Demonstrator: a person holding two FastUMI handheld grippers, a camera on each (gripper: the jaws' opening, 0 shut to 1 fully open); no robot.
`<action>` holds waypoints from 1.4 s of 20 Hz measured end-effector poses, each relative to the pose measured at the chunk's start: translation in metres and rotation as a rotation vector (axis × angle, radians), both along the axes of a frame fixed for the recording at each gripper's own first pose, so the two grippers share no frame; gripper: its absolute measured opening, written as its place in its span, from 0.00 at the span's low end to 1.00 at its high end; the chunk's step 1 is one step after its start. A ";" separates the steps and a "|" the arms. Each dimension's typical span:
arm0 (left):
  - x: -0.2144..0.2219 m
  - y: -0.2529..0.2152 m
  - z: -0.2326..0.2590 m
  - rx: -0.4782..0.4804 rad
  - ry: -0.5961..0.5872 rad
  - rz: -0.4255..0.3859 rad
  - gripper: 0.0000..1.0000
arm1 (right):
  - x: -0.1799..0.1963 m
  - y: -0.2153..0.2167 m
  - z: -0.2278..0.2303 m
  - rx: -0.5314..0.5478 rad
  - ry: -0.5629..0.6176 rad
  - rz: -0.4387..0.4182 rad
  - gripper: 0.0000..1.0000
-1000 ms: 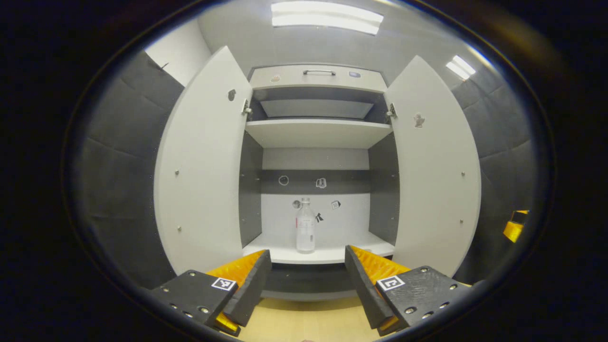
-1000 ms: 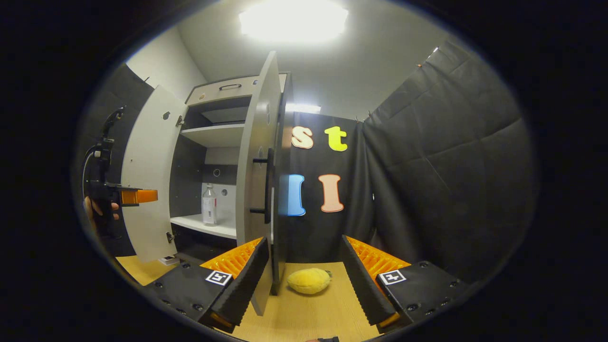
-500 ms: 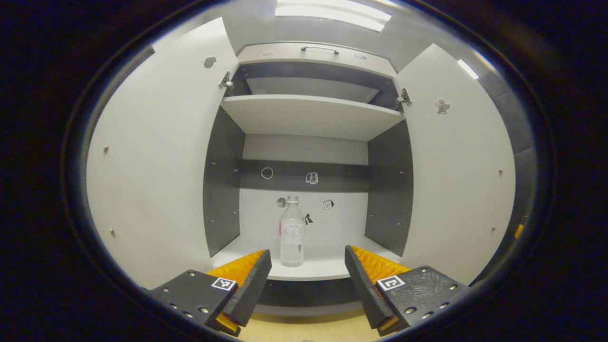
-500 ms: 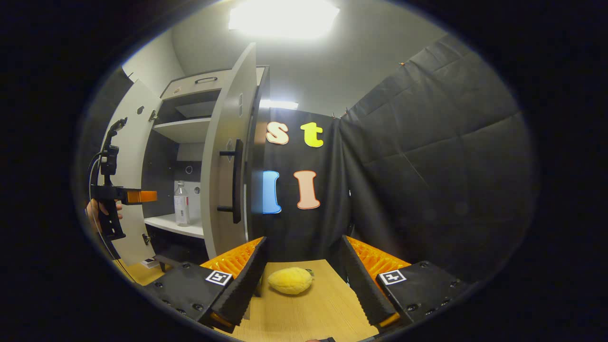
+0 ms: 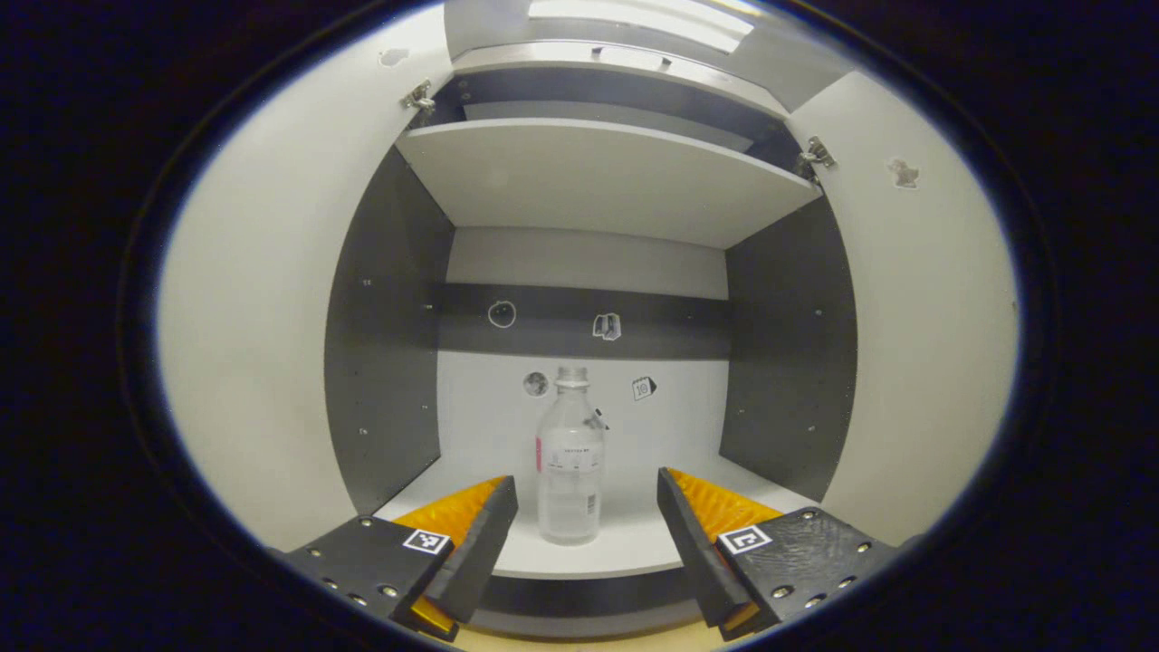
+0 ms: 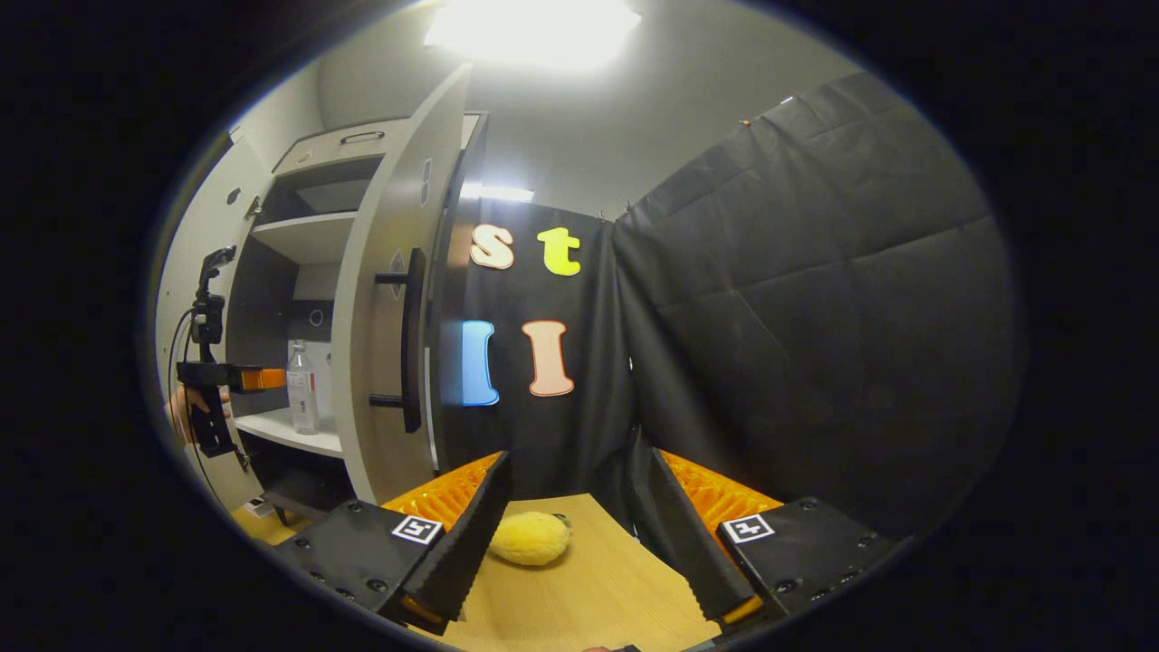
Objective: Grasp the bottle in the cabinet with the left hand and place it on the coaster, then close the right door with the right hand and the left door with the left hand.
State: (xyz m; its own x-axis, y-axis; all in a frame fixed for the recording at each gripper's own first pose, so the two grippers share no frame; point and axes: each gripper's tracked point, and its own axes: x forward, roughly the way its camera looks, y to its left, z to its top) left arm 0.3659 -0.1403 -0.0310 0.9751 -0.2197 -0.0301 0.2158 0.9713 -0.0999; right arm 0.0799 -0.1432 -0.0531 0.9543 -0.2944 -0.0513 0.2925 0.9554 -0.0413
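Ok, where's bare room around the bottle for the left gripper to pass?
The shelf is bare on both sides of the bottle, out to the dark side walls. The left gripper is open and wider than the bottle. The back wall bears only flat stickers.

Clear bottle (image 5: pixel 569 462) stands upright on the open cabinet's (image 5: pixel 589 181) lower shelf.

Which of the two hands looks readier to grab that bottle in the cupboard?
Left. The left gripper is open and lined up on the upright bottle; the right gripper points past the cabinet.
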 end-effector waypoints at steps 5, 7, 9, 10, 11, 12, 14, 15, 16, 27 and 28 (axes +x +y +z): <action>0.043 -0.001 -0.020 0.031 0.020 -0.016 0.91 | 0.007 0.001 -0.006 0.005 0.015 -0.036 0.96; 0.052 -0.004 -0.024 0.029 0.023 -0.027 0.91 | 0.008 0.003 -0.009 0.000 0.023 -0.048 0.96; 0.063 -0.006 -0.025 0.036 0.016 -0.034 0.91 | 0.011 0.008 -0.013 -0.001 0.039 -0.045 0.96; 0.069 -0.007 -0.025 0.041 0.012 -0.036 0.91 | 0.012 0.011 -0.014 0.001 0.041 -0.043 0.96; 0.075 -0.007 -0.026 0.047 0.009 -0.035 0.91 | 0.013 0.012 -0.013 0.002 0.040 -0.041 0.96; 0.081 -0.007 -0.026 0.053 0.009 -0.032 0.91 | 0.015 0.013 -0.013 0.002 0.039 -0.042 0.96; 0.089 -0.007 -0.029 0.058 0.016 -0.030 0.91 | 0.016 0.017 -0.015 0.001 0.045 -0.036 0.96; 0.087 -0.006 -0.032 0.063 0.029 -0.030 0.91 | 0.017 0.018 -0.016 0.000 0.048 -0.031 0.96; 0.088 -0.006 -0.034 0.069 0.042 -0.028 0.95 | 0.017 0.019 -0.015 -0.003 0.049 -0.027 0.96; 0.053 0.003 -0.013 0.051 0.012 -0.007 0.71 | 0.007 0.022 -0.012 0.007 0.034 0.032 0.96; 0.047 0.004 -0.008 0.049 0.003 -0.006 0.71 | 0.005 0.022 -0.011 0.011 0.033 0.040 0.96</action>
State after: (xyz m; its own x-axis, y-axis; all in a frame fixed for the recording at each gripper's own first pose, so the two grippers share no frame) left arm 0.4129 -0.1366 -0.0395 0.9735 -0.2242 -0.0439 0.2219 0.9737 -0.0525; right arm 0.0847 -0.1208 -0.0636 0.9629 -0.2555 -0.0863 0.2529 0.9667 -0.0402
